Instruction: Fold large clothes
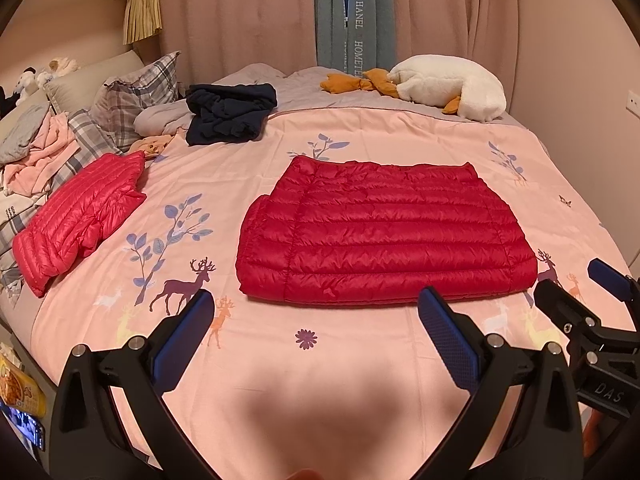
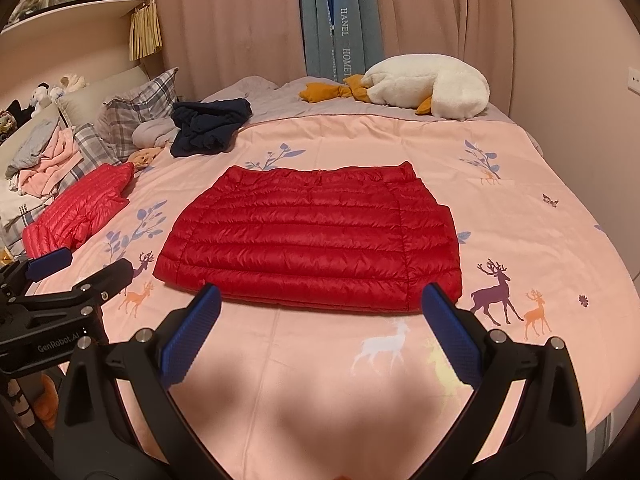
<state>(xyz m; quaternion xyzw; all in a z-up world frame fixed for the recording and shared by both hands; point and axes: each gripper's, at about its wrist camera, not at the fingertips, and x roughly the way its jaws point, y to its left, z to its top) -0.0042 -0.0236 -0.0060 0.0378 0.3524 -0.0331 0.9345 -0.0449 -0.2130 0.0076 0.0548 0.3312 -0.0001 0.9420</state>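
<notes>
A red quilted down jacket (image 1: pixel 384 236) (image 2: pixel 316 240) lies folded into a flat rectangle in the middle of the pink bedspread (image 1: pixel 280 360). My left gripper (image 1: pixel 316 304) hovers open just short of its near edge, nothing between the blue pads. The right gripper (image 2: pixel 320 300) is open too, at the jacket's near edge, holding nothing. Each gripper shows at the side of the other's view: the right gripper (image 1: pixel 576 284) and the left gripper (image 2: pixel 84 264). A second, lighter red down jacket (image 1: pixel 80 216) (image 2: pixel 80 208) lies folded at the left.
A dark navy garment (image 1: pixel 230 114) is bunched at the back left beside plaid pillows (image 1: pixel 136 100) and a heap of pink and grey clothes (image 1: pixel 36 144). A white plush goose (image 1: pixel 448 84) lies at the far side. Curtains (image 1: pixel 240 12) hang behind the bed.
</notes>
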